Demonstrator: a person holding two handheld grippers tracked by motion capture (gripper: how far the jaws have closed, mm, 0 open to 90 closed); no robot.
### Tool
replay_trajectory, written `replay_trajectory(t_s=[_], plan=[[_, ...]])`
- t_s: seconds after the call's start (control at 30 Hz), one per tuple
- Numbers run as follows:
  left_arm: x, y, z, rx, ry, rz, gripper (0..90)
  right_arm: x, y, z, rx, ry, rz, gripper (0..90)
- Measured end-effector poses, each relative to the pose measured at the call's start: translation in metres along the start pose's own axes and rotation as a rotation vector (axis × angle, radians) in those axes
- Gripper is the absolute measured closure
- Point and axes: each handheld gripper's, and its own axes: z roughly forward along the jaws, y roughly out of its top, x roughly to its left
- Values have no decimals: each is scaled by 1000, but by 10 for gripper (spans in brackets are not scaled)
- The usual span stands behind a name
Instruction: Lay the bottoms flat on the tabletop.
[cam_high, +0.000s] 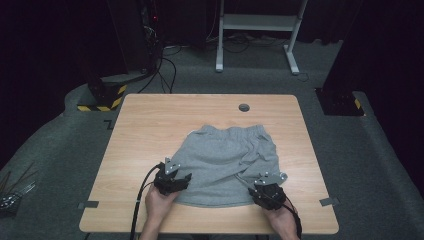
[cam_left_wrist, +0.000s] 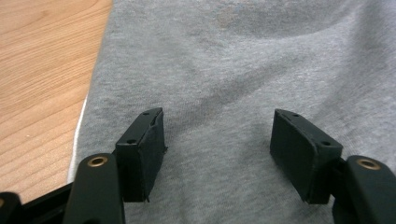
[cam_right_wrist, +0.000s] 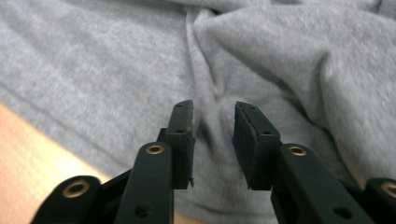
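Hands enter at near table (cam_high: 150, 115) edge, one gripper each. Shorts (cam_high: 225, 160) lie flat mid-table, waistband far, hem toward us.

Left gripper (cam_high: 172, 179) over shorts' near-left corner; jaws wide, cloth under them, nothing pinched. Right gripper (cam_high: 267, 192) over shorts' near-right corner, at fold (cam_right_wrist: 205, 70); jaws narrow, gap shows, no cloth clamped.

We judge step: taking hold of hem corners. Next move: lower both, close on hem, lift evenly.

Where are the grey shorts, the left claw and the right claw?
shorts (cam_high: 225, 155): high view, middle of the fabric.
left claw (cam_left_wrist: 217, 140): left gripper view, gap midway between its tips.
right claw (cam_right_wrist: 214, 123): right gripper view, gap midway between its tips.
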Motion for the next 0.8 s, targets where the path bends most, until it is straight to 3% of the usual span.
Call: replay_trajectory(t_s=[0.07,0.13,0.3,0.4,0.53,0.73,0.8], plan=[[0,0,0,0,0,2,352,1,-1,-4,9,-23,-19,627],[0,0,0,0,0,1,351,0,-1,-12,-32,-56,-19,613],[0,0,0,0,1,3,351,-21,2,-23,-68,-135,77,578],[0,0,0,1,1,3,350,-28,4,-22,-65,-167,94,559],[0,0,0,1,1,3,350,-34,10,-10,-14,-182,84,560],[0,0,0,0,1,3,350,-42,22,8,57,-160,48,861],[0,0,0,1,1,3,349,-44,28,5,39,-160,24,880]])
